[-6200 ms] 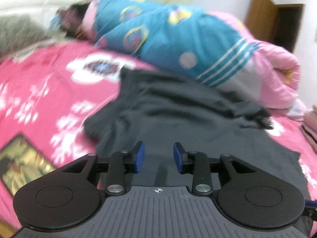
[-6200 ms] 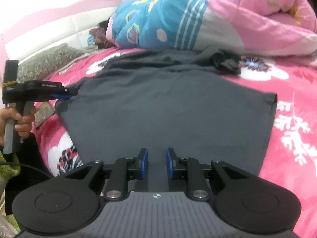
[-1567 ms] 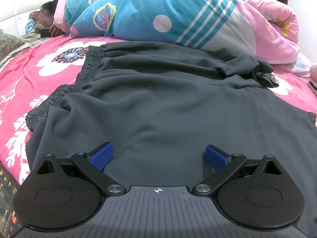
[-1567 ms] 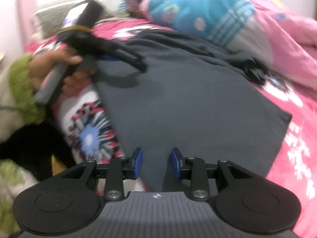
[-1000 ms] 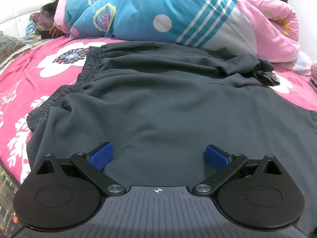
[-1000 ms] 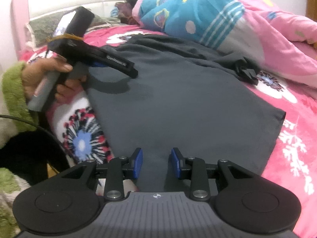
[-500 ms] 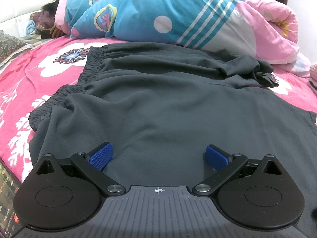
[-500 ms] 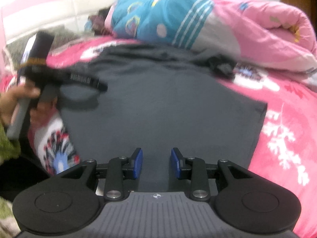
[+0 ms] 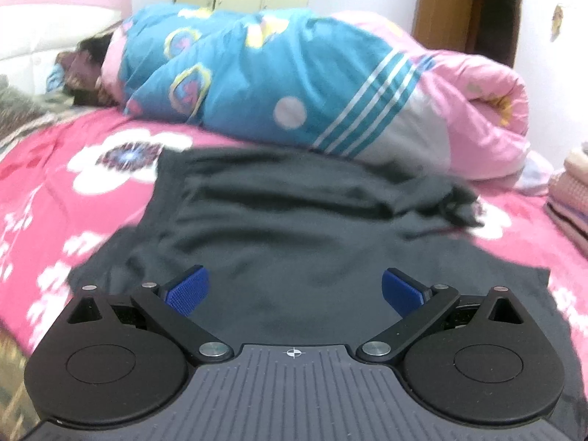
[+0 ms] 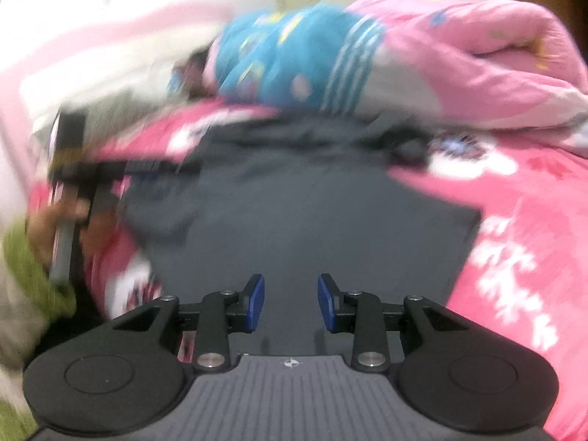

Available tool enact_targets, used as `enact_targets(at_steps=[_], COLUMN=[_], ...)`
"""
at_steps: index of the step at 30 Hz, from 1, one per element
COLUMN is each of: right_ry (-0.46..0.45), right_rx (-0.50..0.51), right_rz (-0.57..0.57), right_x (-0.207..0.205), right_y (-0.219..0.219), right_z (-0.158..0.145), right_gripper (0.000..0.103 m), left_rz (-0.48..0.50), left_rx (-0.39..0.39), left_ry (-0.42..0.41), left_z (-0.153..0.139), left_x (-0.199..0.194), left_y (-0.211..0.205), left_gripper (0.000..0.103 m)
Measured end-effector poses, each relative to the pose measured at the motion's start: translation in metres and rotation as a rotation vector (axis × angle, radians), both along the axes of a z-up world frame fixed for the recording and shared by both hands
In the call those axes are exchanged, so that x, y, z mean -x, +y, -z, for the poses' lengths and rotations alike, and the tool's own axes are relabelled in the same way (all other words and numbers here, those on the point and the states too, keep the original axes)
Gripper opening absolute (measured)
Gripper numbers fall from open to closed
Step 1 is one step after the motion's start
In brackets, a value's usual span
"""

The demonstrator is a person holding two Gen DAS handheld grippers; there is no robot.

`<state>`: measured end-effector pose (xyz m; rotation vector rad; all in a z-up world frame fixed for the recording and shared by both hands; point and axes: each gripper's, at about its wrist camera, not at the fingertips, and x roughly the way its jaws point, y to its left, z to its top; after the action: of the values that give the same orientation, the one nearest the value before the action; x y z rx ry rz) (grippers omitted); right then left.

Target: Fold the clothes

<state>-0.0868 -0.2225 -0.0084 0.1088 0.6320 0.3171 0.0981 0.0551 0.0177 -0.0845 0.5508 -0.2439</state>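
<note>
A dark grey garment [image 9: 294, 235] lies spread on the pink floral bed cover [image 9: 55, 198], its far edge bunched against a rolled quilt. My left gripper [image 9: 294, 290] hovers above the garment's near part, wide open, with nothing between its blue pads [image 9: 187, 290]. In the blurred right wrist view the same garment [image 10: 312, 213] fills the middle. My right gripper [image 10: 292, 303] is over its near edge, open and holding nothing. There the left gripper [image 10: 185, 167] shows at the garment's left side, held by a hand [image 10: 44, 220] in a green sleeve.
A blue and pink rolled quilt [image 9: 294, 84] lies along the back of the bed, with dark hair [image 9: 88, 58] showing at its left end. Folded fabrics [image 9: 569, 191] are stacked at the right edge. A brown doorway [image 9: 492, 14] stands behind.
The left gripper has risen and drawn back from the garment, still wide open. The right gripper is moving, which blurs its view; its jaws keep the same gap.
</note>
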Motion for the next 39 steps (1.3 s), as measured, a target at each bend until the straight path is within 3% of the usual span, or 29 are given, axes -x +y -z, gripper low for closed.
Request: enact_targets(at_steps=[6, 12, 20, 27, 29, 32, 39], right_ry=[-0.049, 0.032, 0.157, 0.137, 0.134, 0.103, 0.073], right_rx=[-0.127, -0.129, -0.139, -0.108, -0.074, 0.062, 0.286], right_rz=[0.127, 0.180, 0.254, 0.298, 0.273, 0.197, 0.032], right_x=[-0.049, -0.126, -0.233, -0.314, -0.336, -0.361, -0.401], right_y=[-0.043, -0.062, -0.086, -0.087, -0.079, -0.056, -0.009], right_z=[-0.036, -0.024, 0.003, 0.003, 0.002, 0.004, 0.028], right_gripper=[0.040, 0.041, 0.041, 0.041, 0.041, 0.041, 0.040], left_rz=[0.023, -0.034, -0.088, -0.105, -0.107, -0.112, -0.118], left_rx=[0.013, 0.026, 0.034, 0.060, 0.051, 0.042, 0.027], left_ry=[0.014, 0.051, 0.071, 0.094, 0.100, 0.107, 0.104], left_z=[-0.010, 0.005, 0.036, 0.041, 0.044, 0.047, 0.049], left_x=[-0.047, -0.097, -0.114, -0.119, -0.120, -0.120, -0.119], left_y=[-0.027, -0.037, -0.025, -0.016, -0.016, -0.017, -0.017], left_gripper=[0.101, 0.100, 0.097, 0.097, 0.097, 0.097, 0.097])
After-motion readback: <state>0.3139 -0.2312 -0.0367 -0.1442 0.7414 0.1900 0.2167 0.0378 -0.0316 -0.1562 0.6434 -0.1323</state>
